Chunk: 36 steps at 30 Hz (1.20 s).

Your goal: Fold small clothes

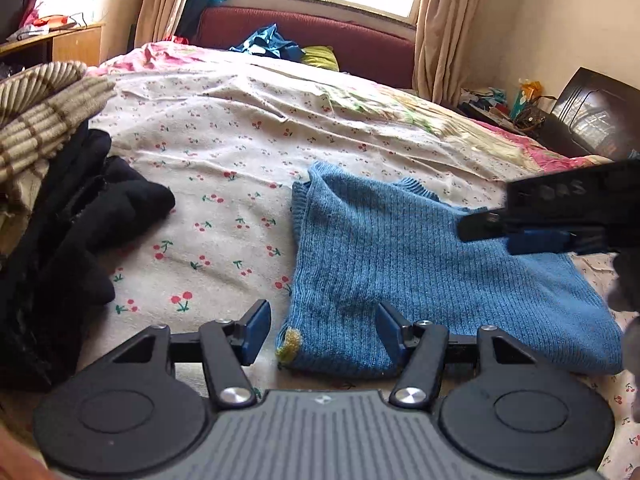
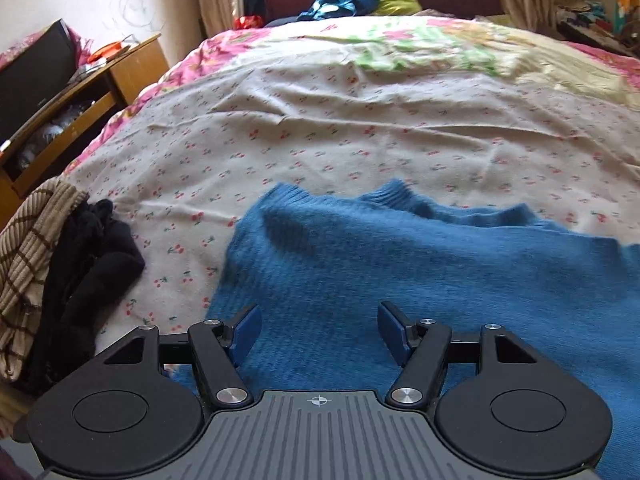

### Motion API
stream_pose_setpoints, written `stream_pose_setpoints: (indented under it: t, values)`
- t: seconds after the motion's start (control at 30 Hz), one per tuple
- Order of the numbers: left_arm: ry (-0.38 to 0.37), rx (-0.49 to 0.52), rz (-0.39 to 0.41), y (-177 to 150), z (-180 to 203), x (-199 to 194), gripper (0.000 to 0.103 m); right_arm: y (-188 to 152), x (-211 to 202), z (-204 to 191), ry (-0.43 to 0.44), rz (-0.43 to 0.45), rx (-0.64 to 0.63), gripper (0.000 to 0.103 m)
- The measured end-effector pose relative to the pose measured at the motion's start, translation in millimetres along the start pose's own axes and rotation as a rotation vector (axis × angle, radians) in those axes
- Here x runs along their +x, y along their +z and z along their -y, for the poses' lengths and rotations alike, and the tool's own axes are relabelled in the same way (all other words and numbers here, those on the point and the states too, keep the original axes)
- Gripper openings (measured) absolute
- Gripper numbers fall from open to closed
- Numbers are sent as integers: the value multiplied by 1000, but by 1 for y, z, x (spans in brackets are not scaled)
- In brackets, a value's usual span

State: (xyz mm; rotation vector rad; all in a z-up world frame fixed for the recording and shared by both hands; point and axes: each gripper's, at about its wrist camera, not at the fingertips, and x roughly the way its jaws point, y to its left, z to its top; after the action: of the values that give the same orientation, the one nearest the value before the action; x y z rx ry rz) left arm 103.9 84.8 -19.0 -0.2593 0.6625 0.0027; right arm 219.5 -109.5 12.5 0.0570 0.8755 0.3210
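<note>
A blue knitted sweater lies flattened on the cherry-print sheet, with a small yellow-green patch at its near left corner. My left gripper is open just over that corner; the knit lies between the blue pads but they do not press it. Coming in from the right, my right gripper hovers over the sweater's right part. In the right wrist view the right gripper stands open above the blue sweater, holding nothing.
A heap of black clothes and a striped beige cloth sit at the bed's left edge. A wooden nightstand stands to the left. More clothes lie by the maroon headboard, and a dark cabinet is at right.
</note>
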Motion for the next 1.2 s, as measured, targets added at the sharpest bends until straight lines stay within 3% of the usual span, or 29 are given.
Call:
stream_pose_setpoints:
  t: [0.2, 0.3, 0.43, 0.57, 0.8, 1.2]
  values:
    - [29, 144, 117, 10, 34, -17, 70, -43, -85, 122, -187, 154, 276, 66]
    - [-18, 214, 109, 16, 62, -8, 70, -70, -109, 172, -199, 193, 394, 68]
    - [-58, 268, 61, 23, 98, 19, 70, -99, -101, 218, -39, 150, 562, 68]
    - [-52, 324, 37, 23, 128, 35, 70, -118, -76, 251, 122, 114, 697, 68]
    - [-47, 392, -17, 12, 158, 54, 70, -116, -53, 296, 367, 92, 798, 68]
    - [-15, 416, -52, 12, 172, 69, 70, -82, 7, 296, 580, 37, 832, 68]
